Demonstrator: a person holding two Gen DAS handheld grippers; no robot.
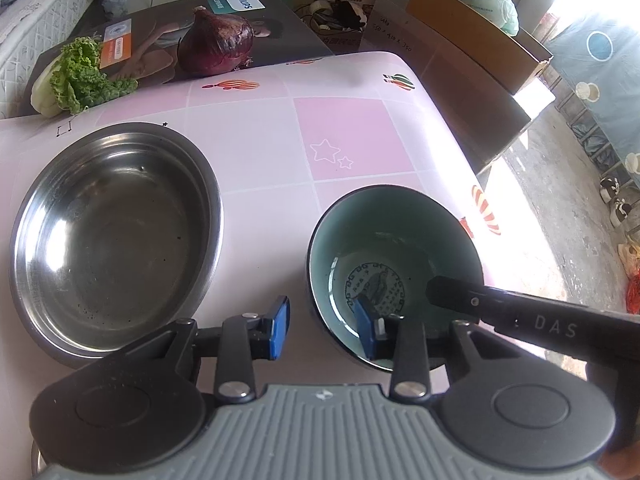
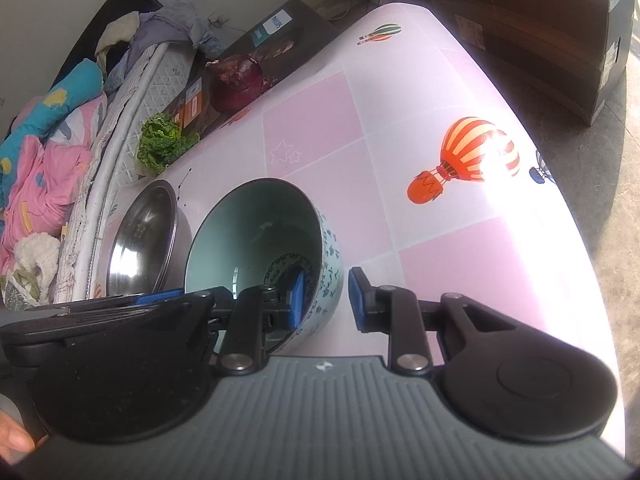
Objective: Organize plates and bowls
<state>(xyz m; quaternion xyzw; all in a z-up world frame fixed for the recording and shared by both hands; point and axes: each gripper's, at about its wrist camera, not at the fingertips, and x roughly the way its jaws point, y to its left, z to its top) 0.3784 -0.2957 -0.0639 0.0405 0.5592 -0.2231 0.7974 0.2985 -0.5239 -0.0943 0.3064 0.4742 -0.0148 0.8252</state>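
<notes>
My left gripper [image 1: 323, 330] stands partly open over the near wall of the ceramic bowl [image 1: 400, 240]. One blue pad is inside the bowl and the other is outside. I see a gap between the outer pad and the wall, so it holds nothing yet. My right gripper [image 2: 326, 300] straddles the opposite wall of the same bowl in the same way, with its jaws closer together. Whether its pads really press on the wall, I cannot tell.

The bowl sits on the pink table [image 1: 340, 140], near its right edge. The steel bowl [image 1: 116, 240] stands just beside it on the left, empty. I judge the task is at an early stage: the two bowls are not stacked and no plate is in view. The step in hand seems to be taking the ceramic bowl with both grippers. Where it should go is still open.

The left wrist view shows the printed bottom of the ceramic bowl and the whole steel bowl. The right wrist view shows the patterned outside of the ceramic bowl and the bedding beyond the table. Both show the red onion [image 1: 216, 42] and the lettuce [image 1: 80, 76] at the far side.
</notes>
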